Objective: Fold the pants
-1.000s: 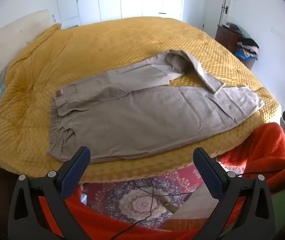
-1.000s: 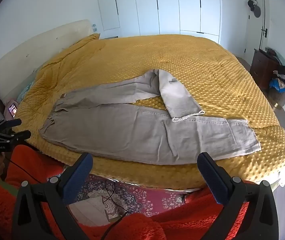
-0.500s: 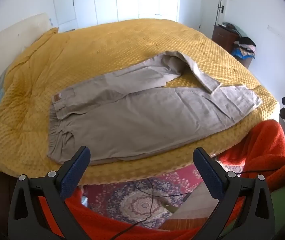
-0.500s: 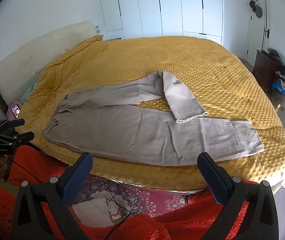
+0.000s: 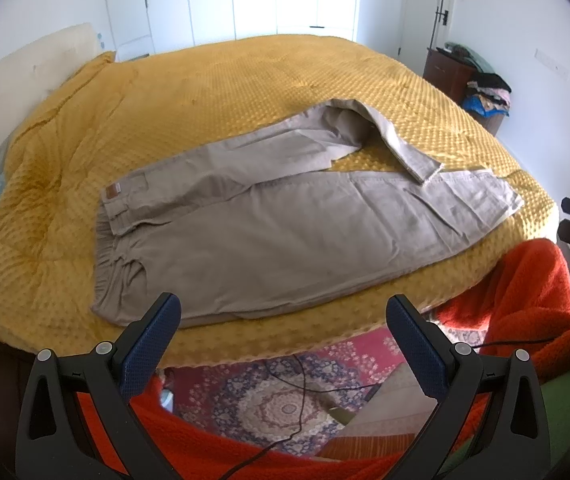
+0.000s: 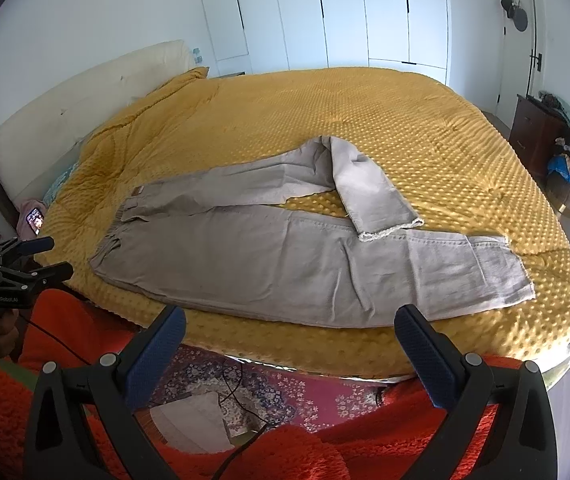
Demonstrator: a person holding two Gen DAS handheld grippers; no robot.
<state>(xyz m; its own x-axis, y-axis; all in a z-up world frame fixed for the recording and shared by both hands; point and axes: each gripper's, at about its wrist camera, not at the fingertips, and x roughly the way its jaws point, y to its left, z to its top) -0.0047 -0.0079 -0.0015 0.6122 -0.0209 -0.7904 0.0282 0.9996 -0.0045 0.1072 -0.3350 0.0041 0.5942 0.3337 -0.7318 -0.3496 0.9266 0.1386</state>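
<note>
**Nearest: the tools.** Left gripper (image 5: 283, 316): jaws spread wide, nothing between the blue pads, held off the near edge of the bed, not touching cloth. Right gripper (image 6: 290, 320): likewise wide and empty, also short of the near edge. In the right wrist view the left gripper appears again at the far left, off the bed's near-left corner.

**Below the tools.** Patterned rug (image 5: 277, 400) with a dark cable lying across it; orange fleece in the foreground of both views.

**Carrier.** Bed with a mustard dimpled bedspread (image 6: 365, 112).

**Task item.** Beige pants (image 6: 285, 256), lying lengthwise along the near edge of the bed. Waistband (image 5: 105, 248) toward the near-left corner, gathered and slightly rumpled. Near leg flat, its hem (image 6: 521, 276) toward the near-right corner. Far leg (image 6: 253, 184) splayed toward the bed's middle, its lower part doubled back so the frayed cuff (image 6: 391, 230) rests on the near leg.

**Step in hand (judgement).** No fold made yet; the first job is probably to straighten the far leg and lay it over the near one.

**Handling notes (judgement).**
- Take the cuff with the right tool at the edge, one layer only, so the near leg beneath is not dragged along.
- Pin or lift the waistband with the left tool so the garment does not slide on the soft spread.
- Match seams and hems before any crosswise fold; smooth the gathered waist first, since creases there will carry through.

**Farthest.** White wardrobe doors (image 6: 325, 16); dark cabinet with a clothes heap at the right wall.
</note>
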